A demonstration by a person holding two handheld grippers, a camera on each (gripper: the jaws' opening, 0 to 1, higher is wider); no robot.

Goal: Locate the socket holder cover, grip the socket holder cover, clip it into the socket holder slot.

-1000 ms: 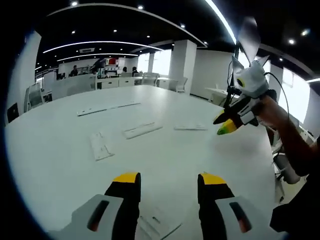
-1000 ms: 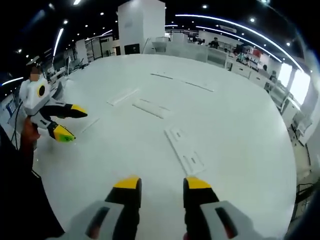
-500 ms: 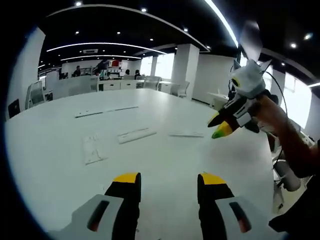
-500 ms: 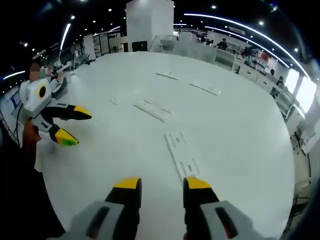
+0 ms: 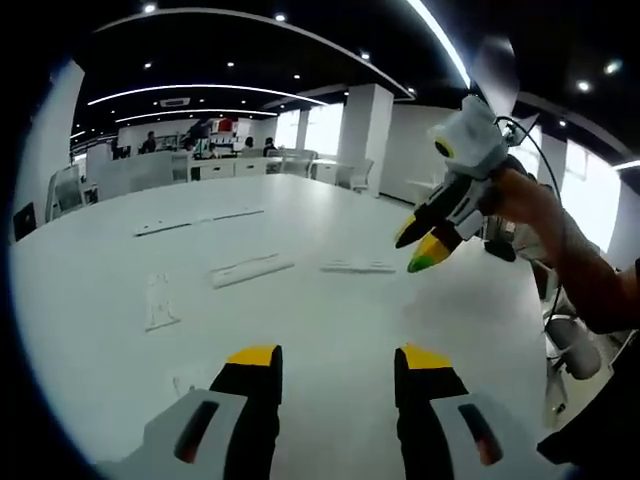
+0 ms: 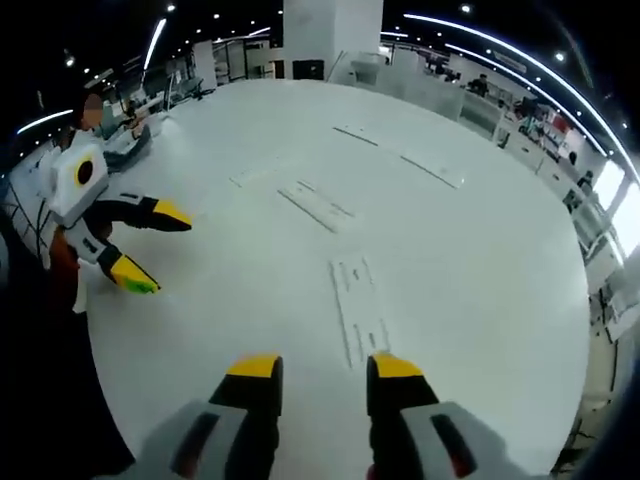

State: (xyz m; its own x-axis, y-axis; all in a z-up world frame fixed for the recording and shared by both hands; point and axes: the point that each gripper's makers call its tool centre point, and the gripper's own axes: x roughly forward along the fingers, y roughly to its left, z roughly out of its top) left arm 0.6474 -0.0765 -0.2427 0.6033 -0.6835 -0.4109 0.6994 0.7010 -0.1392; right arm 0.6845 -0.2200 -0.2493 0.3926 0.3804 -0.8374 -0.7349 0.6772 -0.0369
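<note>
Several flat white plastic strips lie apart on the white table (image 6: 480,300). In the right gripper view a slotted white strip (image 6: 358,310) lies just ahead of my right gripper (image 6: 323,368), which is open and holds nothing. A second white strip (image 6: 315,205) lies farther off. My left gripper (image 6: 155,248) hovers at the left, jaws spread. In the left gripper view, my left gripper (image 5: 338,360) is open over bare table, and the right gripper (image 5: 416,250) hangs open at the right above the table. I cannot tell which strip is the cover and which the holder.
More white strips lie in the left gripper view: a short strip (image 5: 160,300), a middle strip (image 5: 250,268), a far strip (image 5: 358,266) and a long thin pair (image 5: 195,220). A hand (image 5: 545,225) holds the right gripper. Office desks and chairs (image 5: 240,165) stand beyond the table.
Both cameras have shifted. The right gripper view now looks more steeply down, so the slotted strip sits straighter ahead of its jaws. Both grippers stay open and hold nothing.
</note>
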